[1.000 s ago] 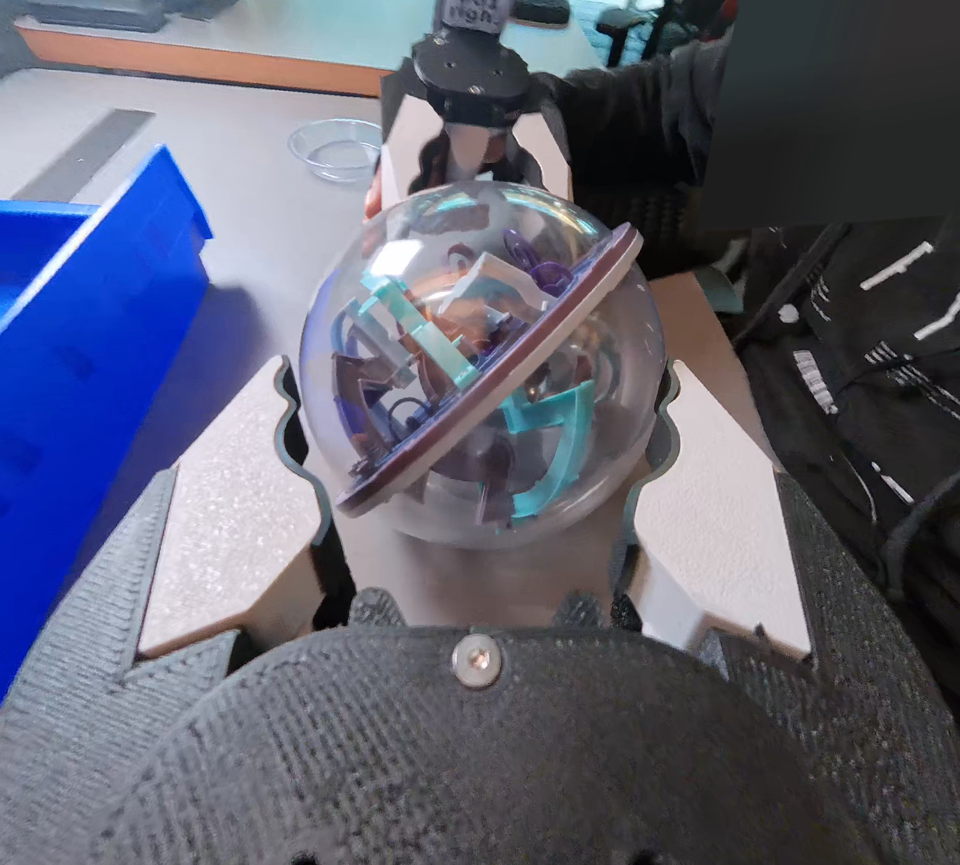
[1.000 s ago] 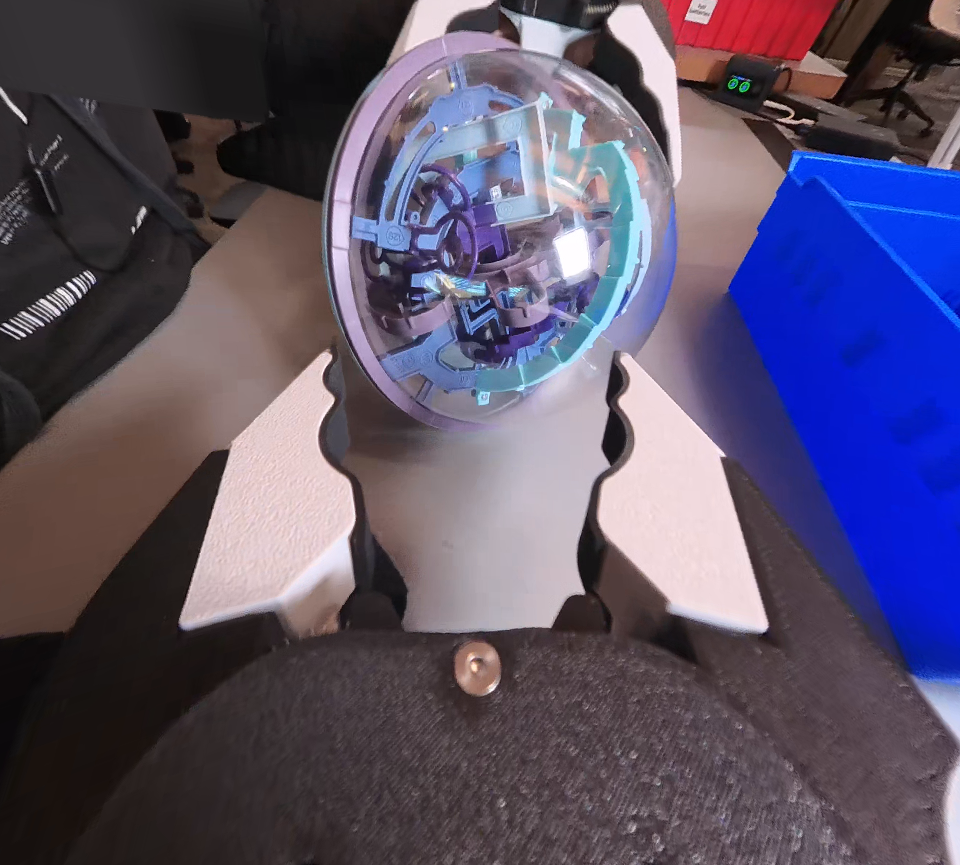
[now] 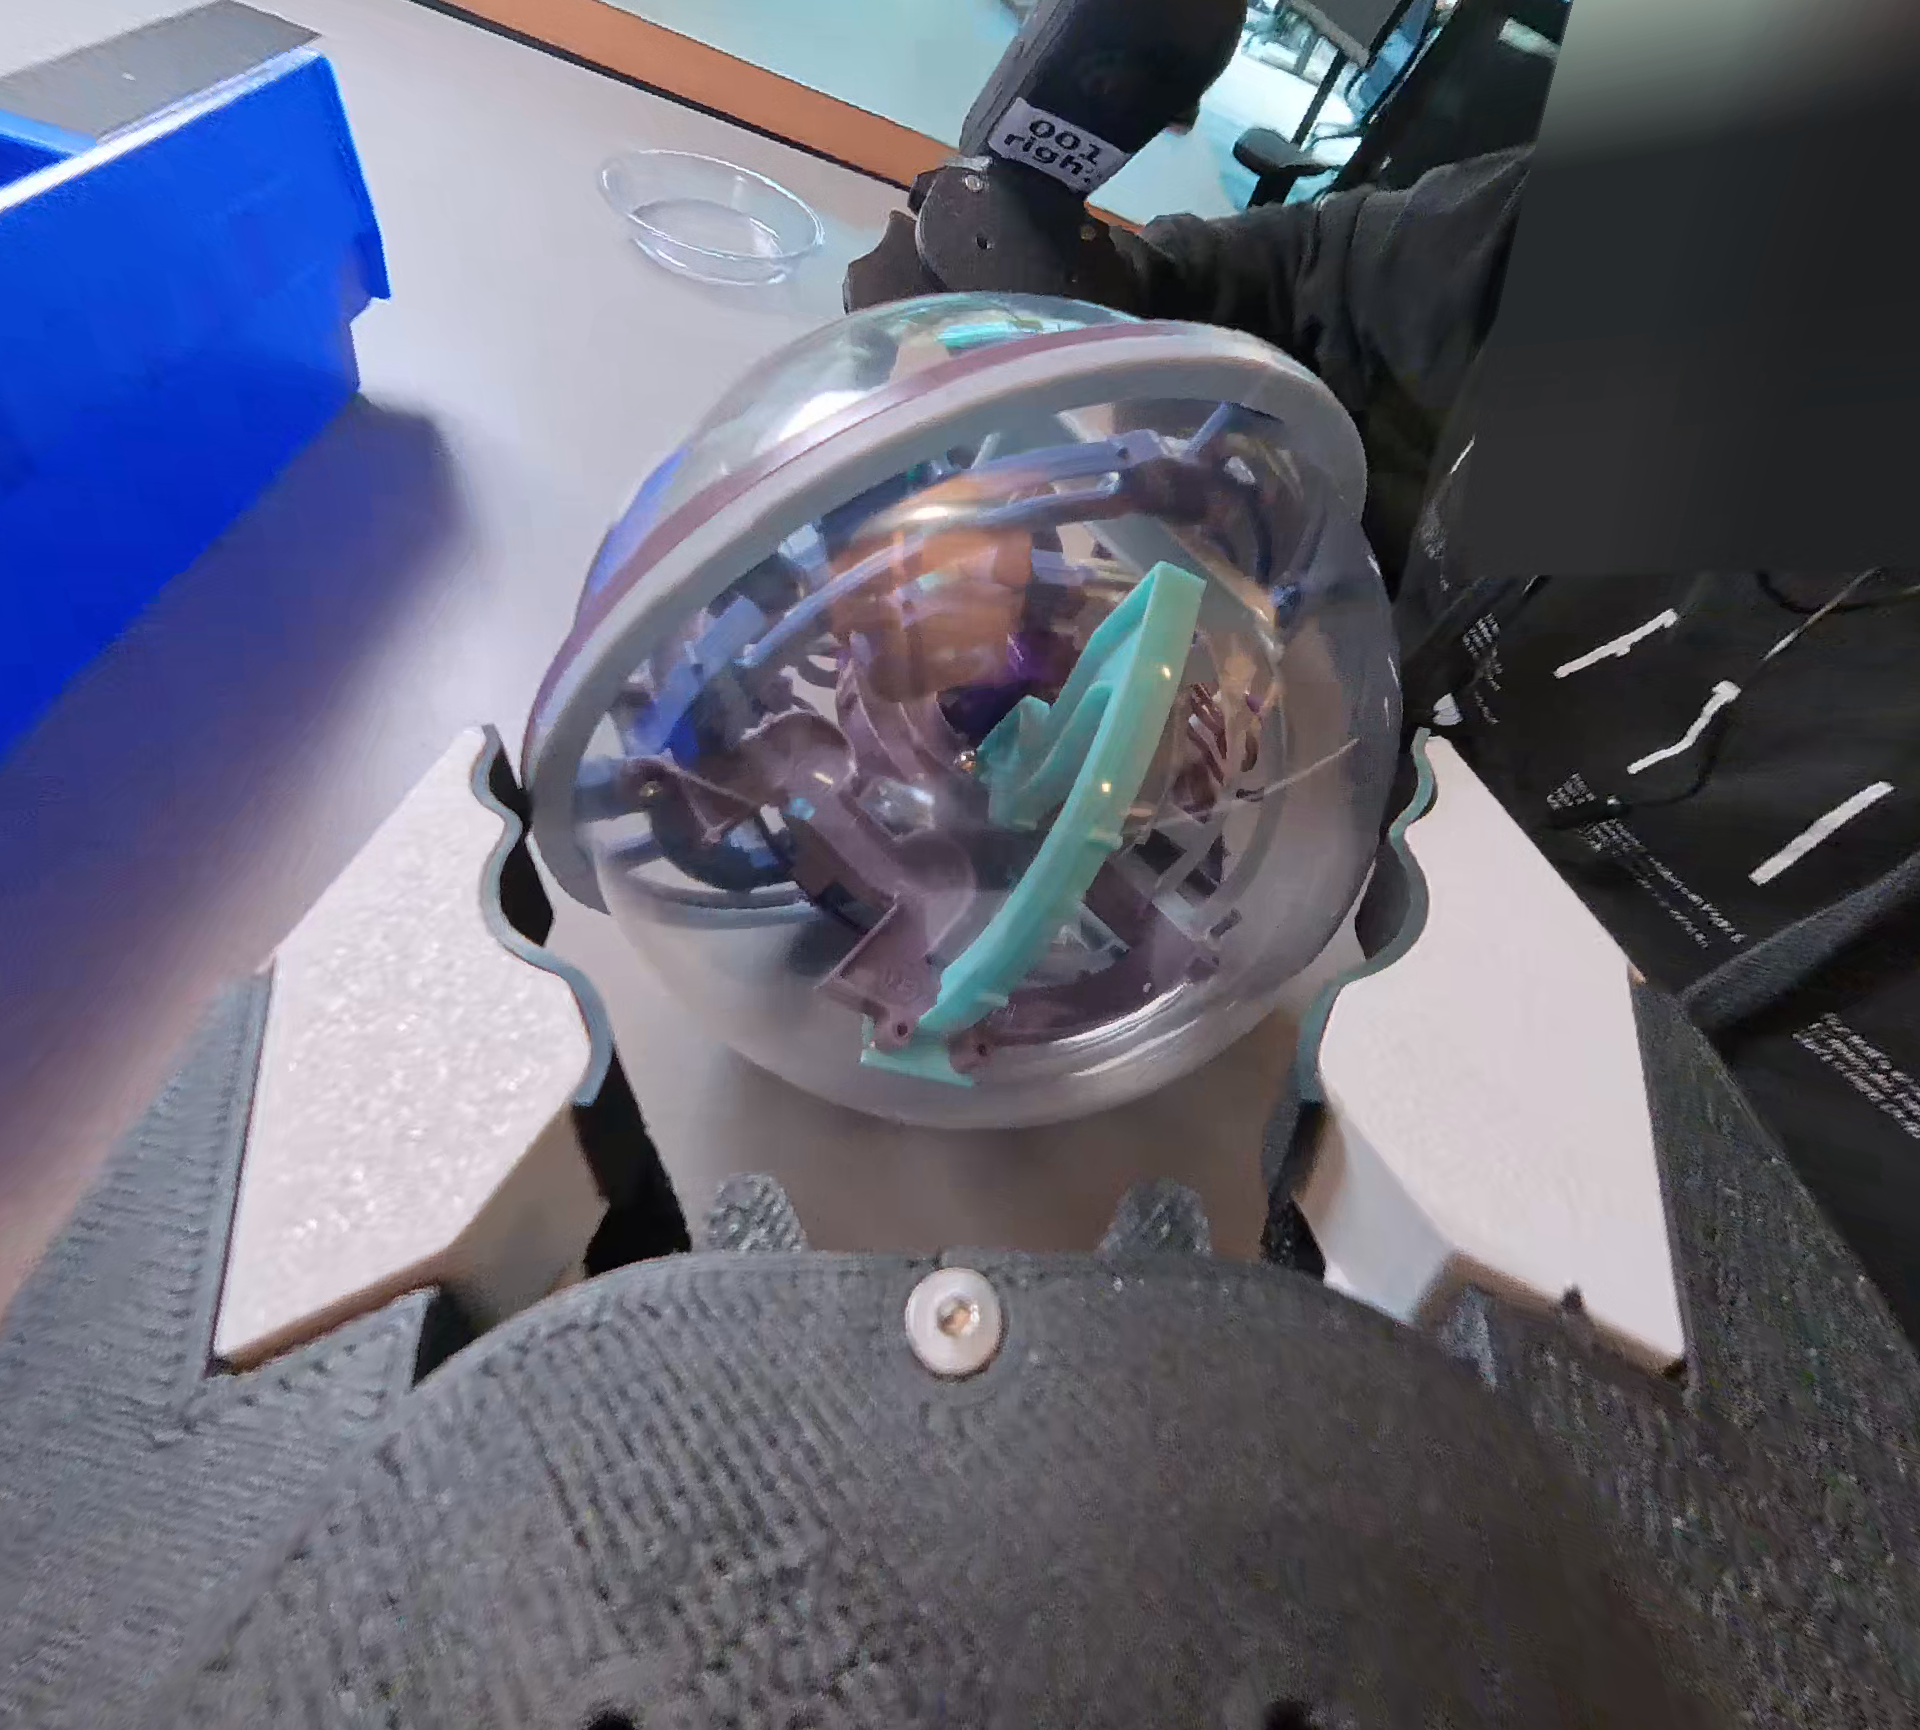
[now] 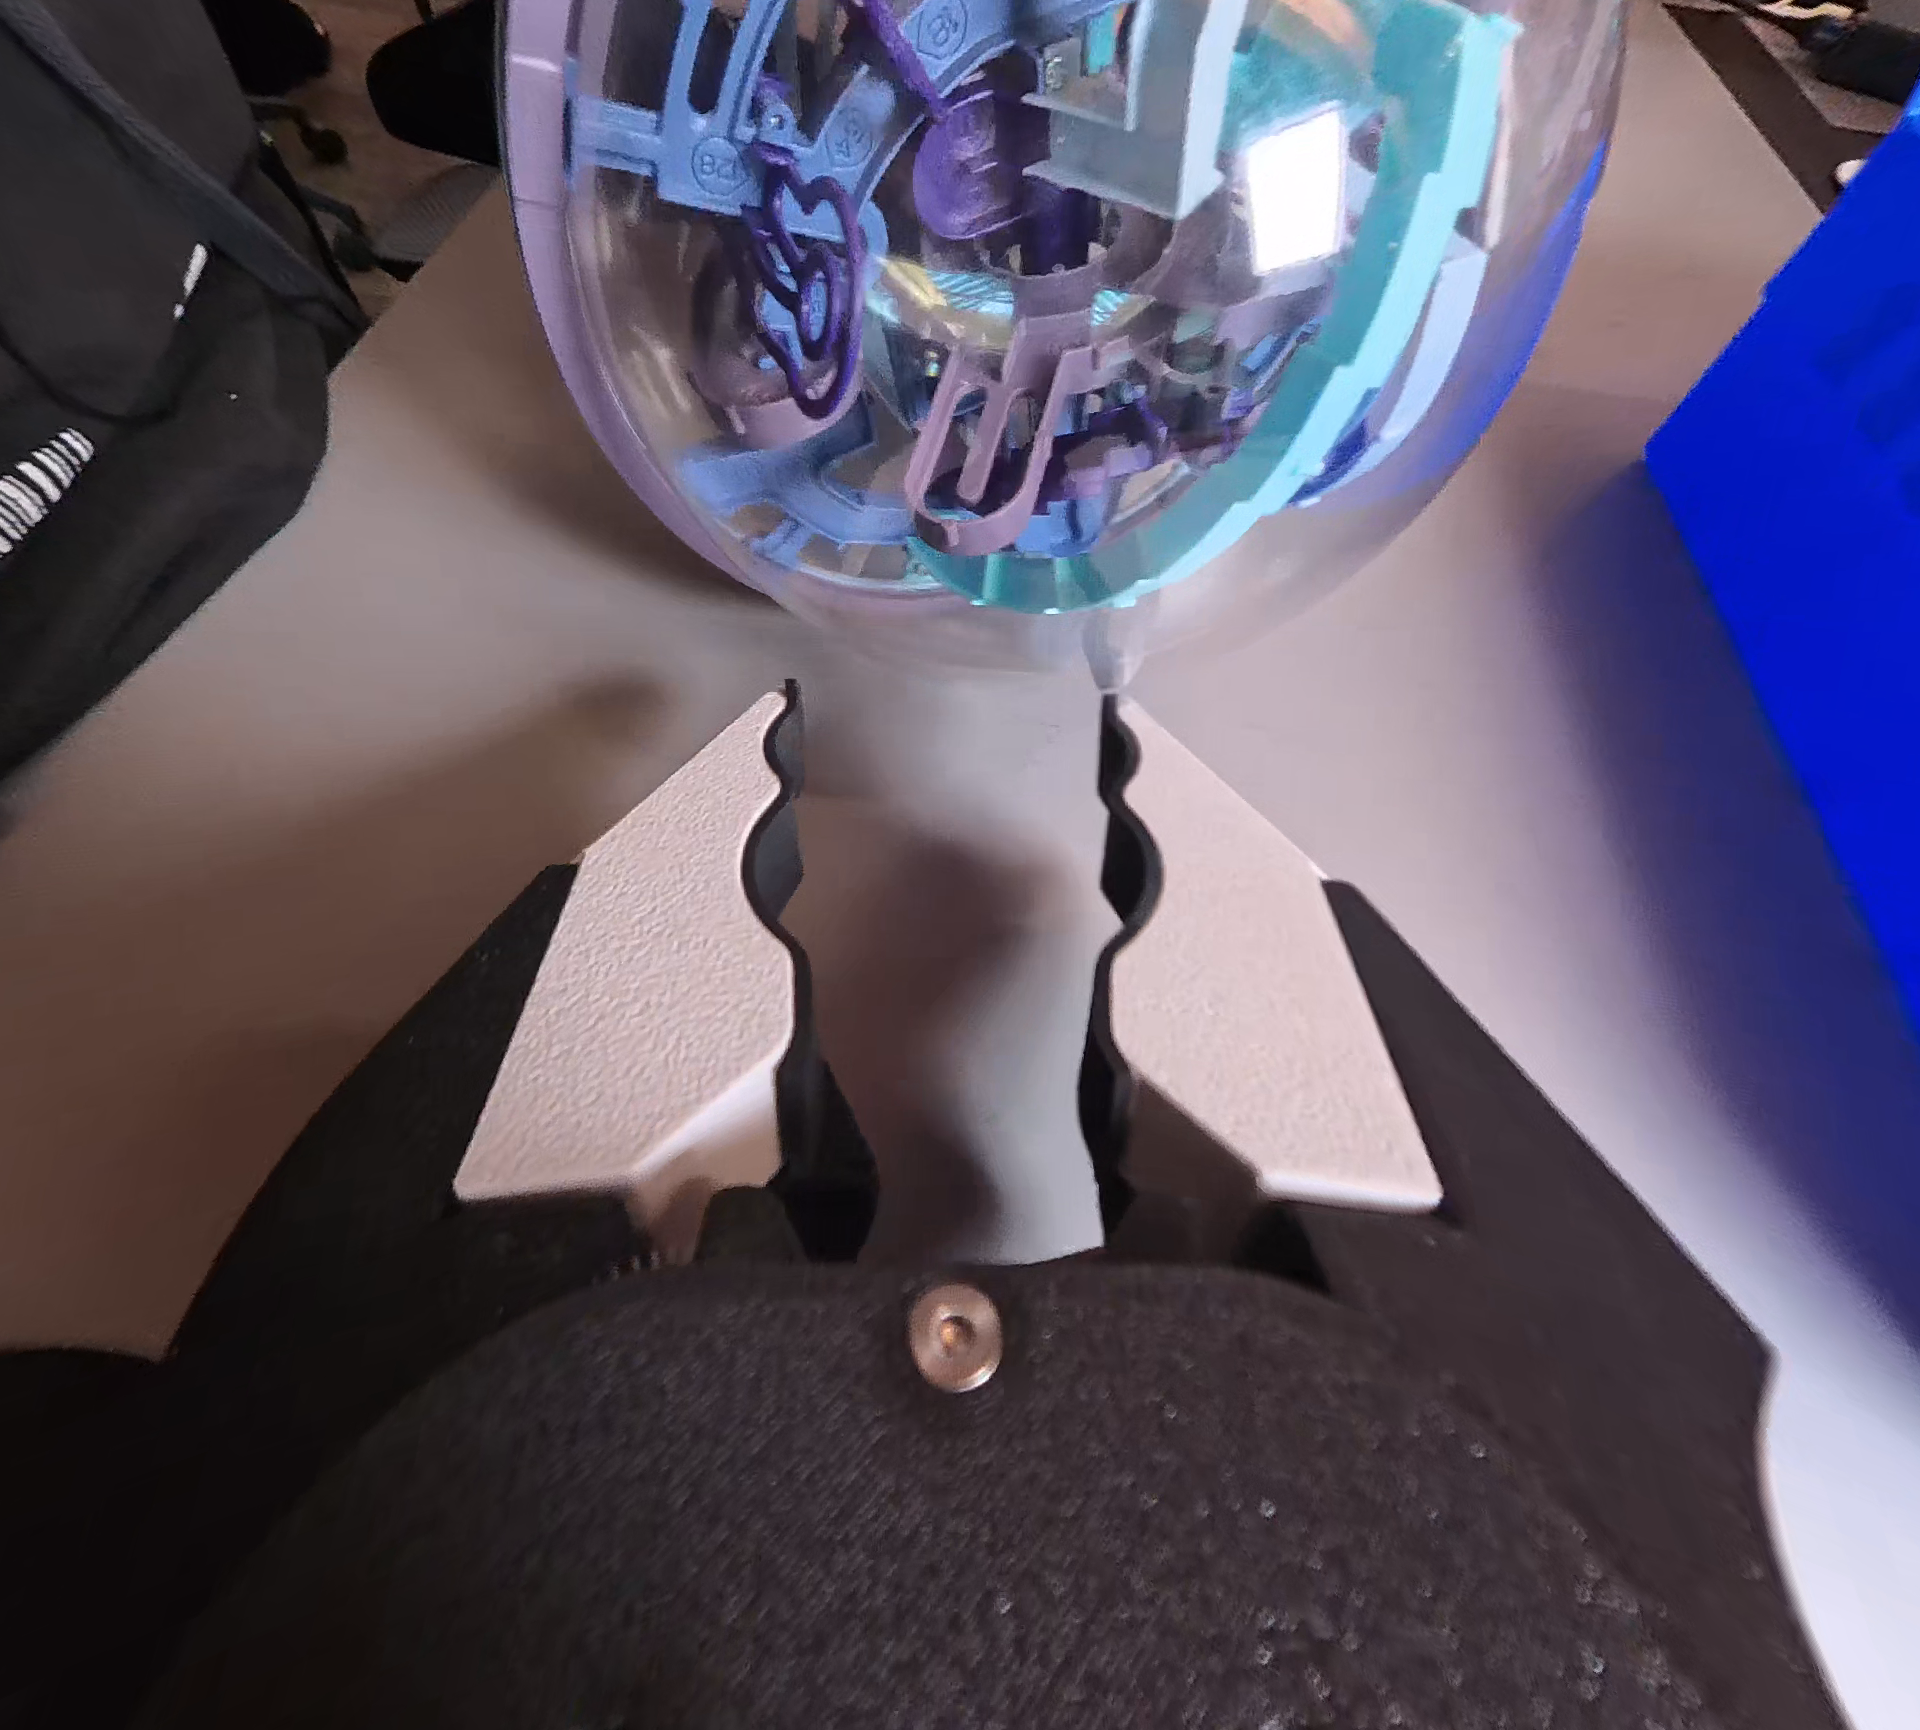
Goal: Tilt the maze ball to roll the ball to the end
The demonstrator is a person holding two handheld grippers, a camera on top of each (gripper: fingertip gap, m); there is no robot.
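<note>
2 grippers face each other across the maze ball point(image 3: 961, 724), a clear sphere packed with purple, blue and teal tracks. The left gripper point(image 3: 956, 849) is spread wide, and its white fingers point(image 3: 416, 984) press the ball's two sides, so it is clamped on the sphere just above the grey table point(image 3: 499, 246). The ball's pale ring is tilted, high at the far right and low at the near left. A small metal bead point(image 3: 967, 757) sits on a track beside the teal arc near the middle.

From the right wrist view, the right gripper point(image 4: 951, 724) has its jaws parted by a narrow gap with nothing between them. Its fingertips point(image 4: 1127, 735) sit just under the ball point(image 4: 1060, 226), right next to the clear shell; whether they touch it cannot be told.

In the left wrist view the right gripper's point(image 3: 977, 246) body rises behind the ball and carries a white sticker point(image 3: 1049, 142) with black print. Raised numbers mark the blue tracks inside the ball. A blue bin point(image 3: 177, 350) stands towards the table's left side, and a clear dish point(image 3: 712, 217) lies near its far edge. A person's dark sleeve point(image 3: 1299, 298) reaches in at the right edge.
</note>
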